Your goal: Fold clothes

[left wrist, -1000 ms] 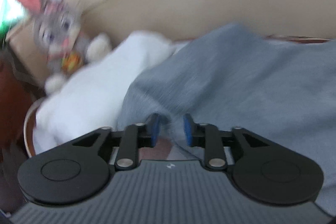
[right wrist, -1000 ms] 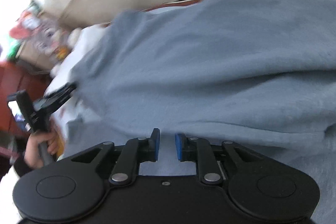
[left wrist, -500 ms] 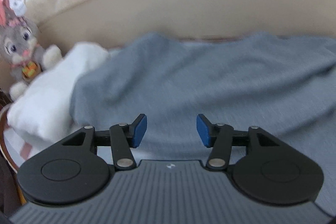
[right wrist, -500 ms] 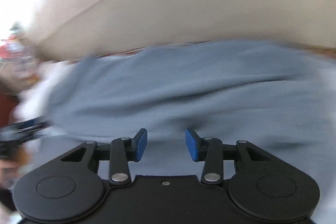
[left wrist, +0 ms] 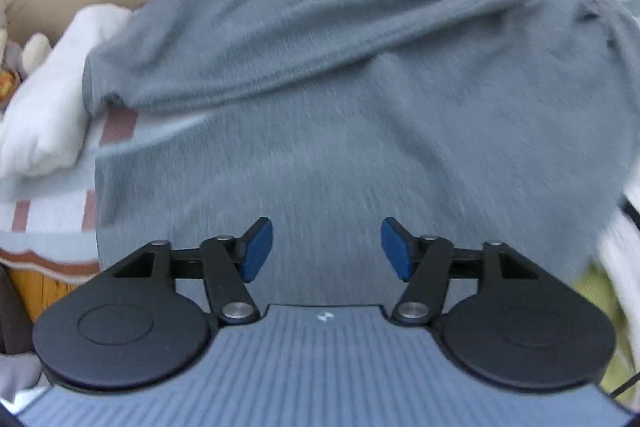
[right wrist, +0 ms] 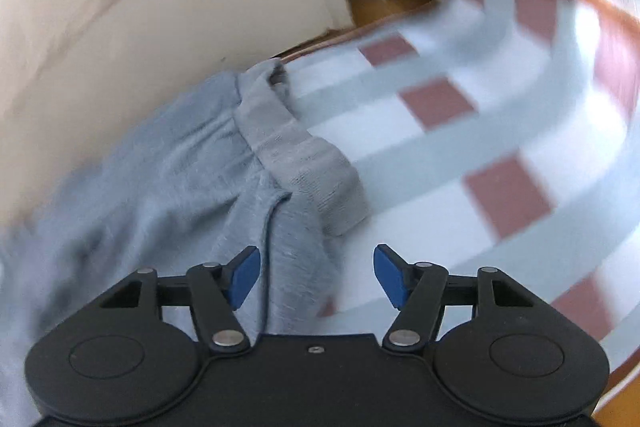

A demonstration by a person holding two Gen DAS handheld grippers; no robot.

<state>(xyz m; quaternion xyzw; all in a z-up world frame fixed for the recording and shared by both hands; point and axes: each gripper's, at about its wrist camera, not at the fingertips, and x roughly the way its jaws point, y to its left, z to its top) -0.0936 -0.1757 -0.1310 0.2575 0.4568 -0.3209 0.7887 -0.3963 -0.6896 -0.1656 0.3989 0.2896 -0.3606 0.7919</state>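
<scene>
Both the left gripper [left wrist: 327, 249] and right gripper [right wrist: 316, 275] had released the grey sweater [left wrist: 360, 87], jaws opening empty; that fold was laid.

we look steeply down from each wrist, close over the soft grey knit garment [left wrist: 360, 115]. both views share it [right wrist: 168, 163].

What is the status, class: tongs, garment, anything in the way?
Left tongs and right tongs both opening, nothing gripped. Grey-blue knit sweater spread on checked red-and-white blanket, ribbed cuff ahead of right tongs. Fluffy white cloth alongside.
</scene>
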